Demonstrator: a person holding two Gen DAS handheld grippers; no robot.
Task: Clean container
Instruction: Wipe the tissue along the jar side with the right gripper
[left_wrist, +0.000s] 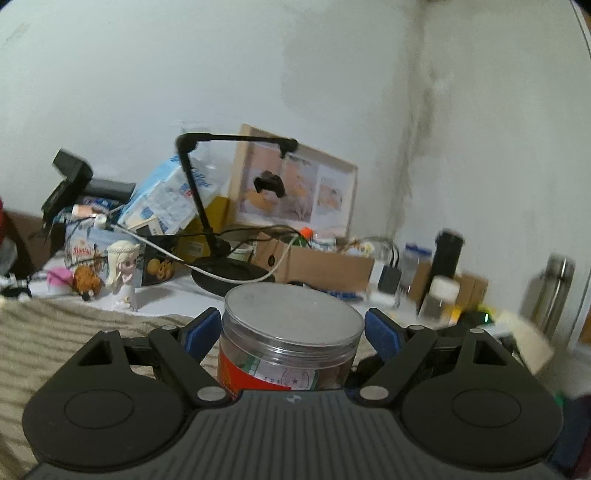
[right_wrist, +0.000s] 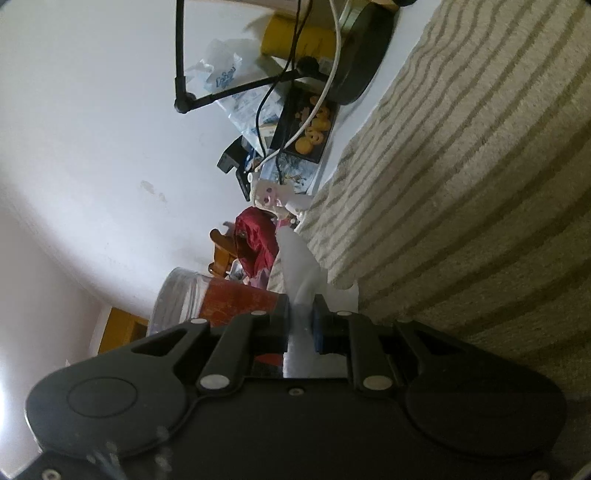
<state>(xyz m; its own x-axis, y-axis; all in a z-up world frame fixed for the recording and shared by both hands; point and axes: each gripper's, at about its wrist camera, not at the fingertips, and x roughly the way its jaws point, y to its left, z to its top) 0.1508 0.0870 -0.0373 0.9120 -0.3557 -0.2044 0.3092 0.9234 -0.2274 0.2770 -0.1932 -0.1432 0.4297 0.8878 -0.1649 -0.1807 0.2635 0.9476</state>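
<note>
Between the blue pads of the left claw (left_wrist: 291, 330) stands the jar (left_wrist: 290, 343), a clear plastic container with a red label and a flat lid. The pads flank its lid, but whether they press it cannot be told. The right claw (right_wrist: 300, 325) is clamped on a white wipe (right_wrist: 299, 266), just beside the jar's wall, above the striped towel (right_wrist: 461, 184). If the left grip is loose, rubbing could twist or tip the smooth jar. The limp wipe could fold or slip free, and the cluttered surface (left_wrist: 177, 295) behind leaves little room.
</note>
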